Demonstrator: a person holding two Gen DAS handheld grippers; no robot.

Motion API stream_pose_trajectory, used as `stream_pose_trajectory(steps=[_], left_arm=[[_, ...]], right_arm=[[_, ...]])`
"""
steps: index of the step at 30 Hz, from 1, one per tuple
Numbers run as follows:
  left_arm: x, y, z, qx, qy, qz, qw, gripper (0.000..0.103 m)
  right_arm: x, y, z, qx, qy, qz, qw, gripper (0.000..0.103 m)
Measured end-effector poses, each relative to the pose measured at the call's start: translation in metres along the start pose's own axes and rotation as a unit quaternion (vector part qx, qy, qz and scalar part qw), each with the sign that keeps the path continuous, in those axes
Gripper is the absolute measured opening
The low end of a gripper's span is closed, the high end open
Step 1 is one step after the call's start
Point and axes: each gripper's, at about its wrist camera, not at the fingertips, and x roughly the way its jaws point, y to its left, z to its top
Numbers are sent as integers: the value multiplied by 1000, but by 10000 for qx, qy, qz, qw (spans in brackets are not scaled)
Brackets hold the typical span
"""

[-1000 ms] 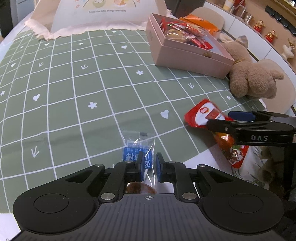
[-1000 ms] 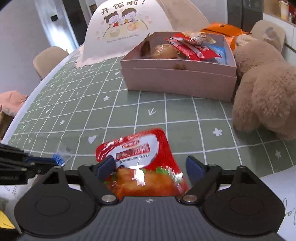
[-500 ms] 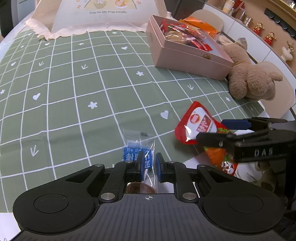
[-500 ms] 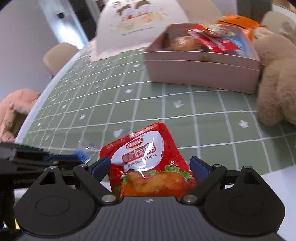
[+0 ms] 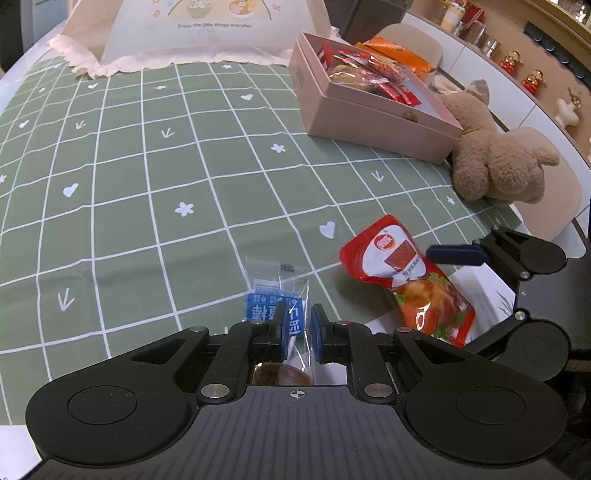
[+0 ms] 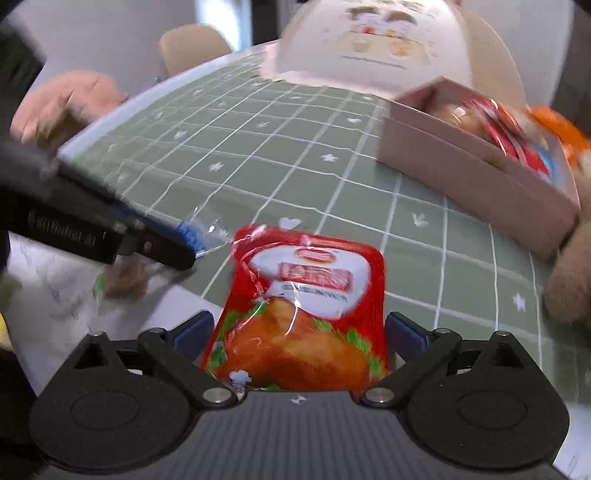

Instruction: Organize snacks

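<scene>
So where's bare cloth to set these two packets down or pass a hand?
The green checked cloth is bare from the white cover down to the clear packet, left of the pink box. It is crowded on the right: box, teddy bear, red pouch and right gripper.

Brown teddy bear (image 5: pixel 495 162) lying on green checked tablecloth (image 5: pixel 129 155); beige chair (image 6: pixel 192 46) beyond table edge.

A green grid-patterned cloth (image 5: pixel 147 177) covers the counter, with beige chairs (image 5: pixel 546 206) drawn up around it and a white cabinet (image 5: pixel 517 99) carrying small figurines (image 5: pixel 533 79) along the wall.
</scene>
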Motion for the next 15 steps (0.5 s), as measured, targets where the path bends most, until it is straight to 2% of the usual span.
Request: stream_pose_trajectory(steps=[2, 5, 7, 9, 12, 15], left_arm=[[0, 1, 0, -28, -4, -32, 10000, 17], [-6, 4, 2, -145, -78, -96, 9998, 17], [-19, 6, 0, -136, -326, 131, 9993, 19], [-29, 8, 0, -76, -384, 269, 9989, 19], [-33, 4, -4, 121, -113, 380, 9991, 22], [-28, -11, -16, 558, 221, 531, 9968, 23]], right_arm=[[4, -2, 3, 111, 39, 130, 9998, 101], [9, -8, 10, 348, 124, -78, 9993, 97], [9, -13, 13, 558, 204, -273, 9979, 95], [8, -19, 11, 746, 236, -415, 9961, 95], [5, -28, 5, 933, 181, -572, 9938, 97], [5, -29, 4, 976, 191, -620, 9931, 97]])
